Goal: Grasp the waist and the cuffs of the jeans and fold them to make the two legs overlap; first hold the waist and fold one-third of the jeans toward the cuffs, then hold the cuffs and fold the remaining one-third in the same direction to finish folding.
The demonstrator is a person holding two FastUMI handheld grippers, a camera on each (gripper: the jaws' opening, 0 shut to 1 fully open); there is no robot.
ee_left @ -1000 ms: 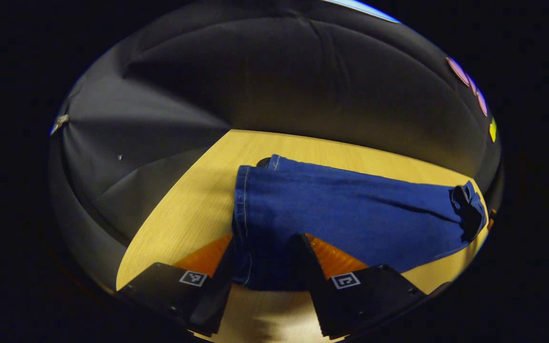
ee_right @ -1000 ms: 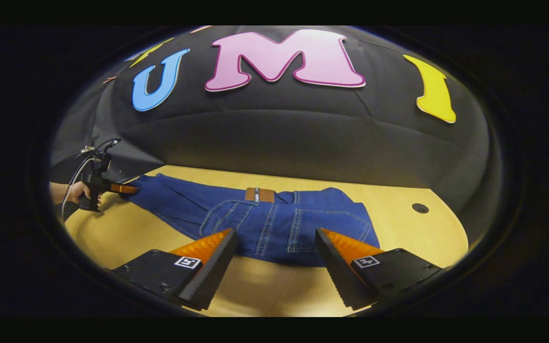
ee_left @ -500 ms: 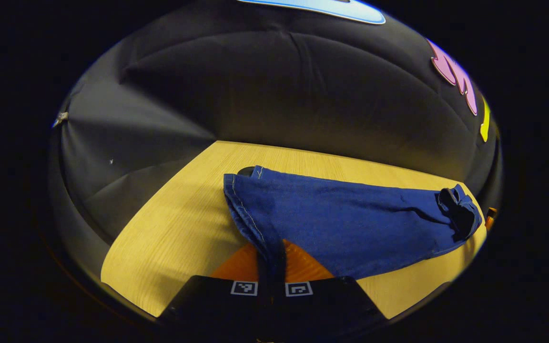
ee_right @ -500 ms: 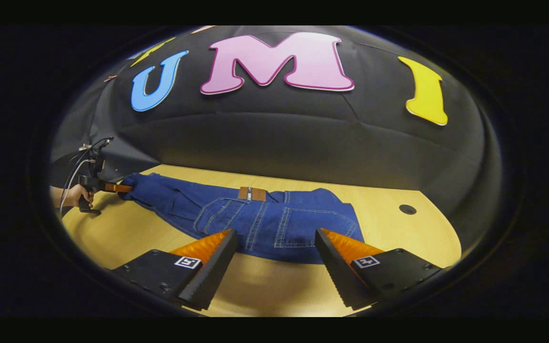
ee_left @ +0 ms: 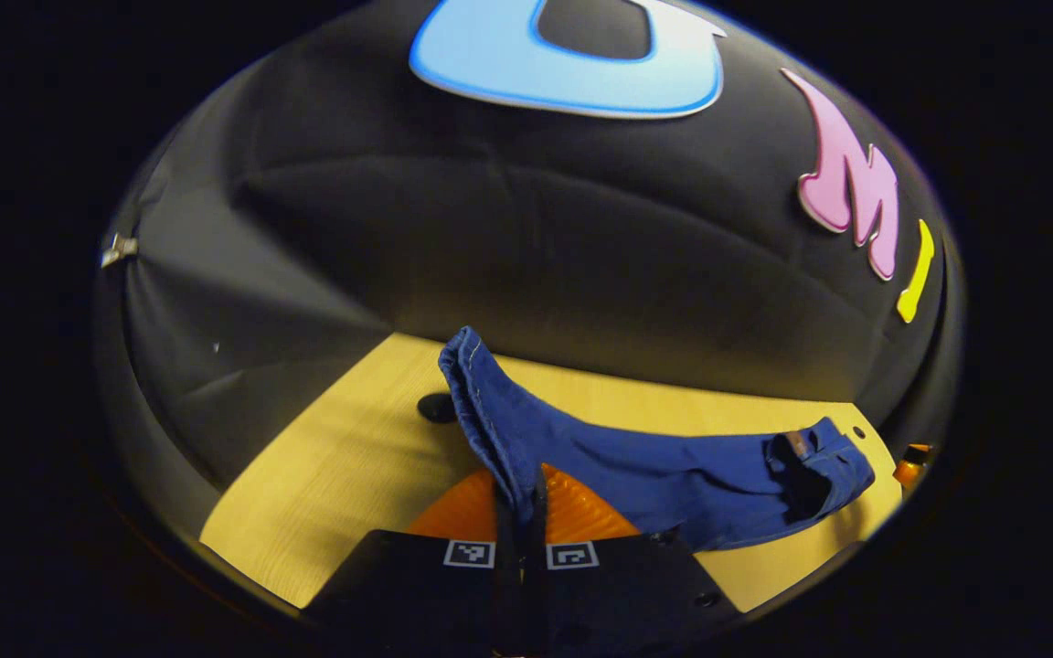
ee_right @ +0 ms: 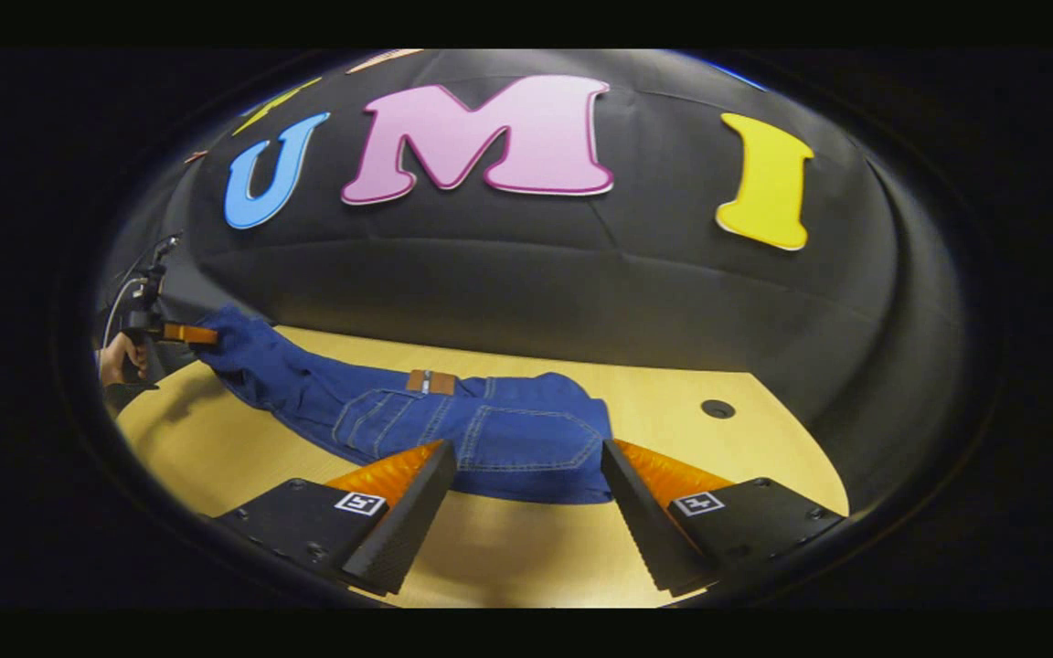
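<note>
Blue jeans (ee_right: 453, 429) lie across the wooden table (ee_right: 746, 457), back pockets up, with a brown waist patch (ee_right: 429, 382). My left gripper (ee_left: 519, 512) is shut on the cuffs (ee_left: 481, 402), which rise off the table in a bunched fold. In the right gripper view that same left gripper (ee_right: 181, 334) shows far left, held by a hand (ee_right: 115, 358), lifting the leg end. The waist (ee_left: 819, 461) lies at the far right in the left gripper view. My right gripper (ee_right: 526, 521) stands open just short of the waist's near edge, with nothing between its fingers.
A round cable hole (ee_right: 717, 408) sits in the table right of the waist, and another hole (ee_left: 435, 408) lies left of the raised cuffs. The black booth wall closes in behind the table.
The left gripper shut on the cuffs and has lifted them off the table. The right gripper has stayed open and drifted slightly right along the waist.
</note>
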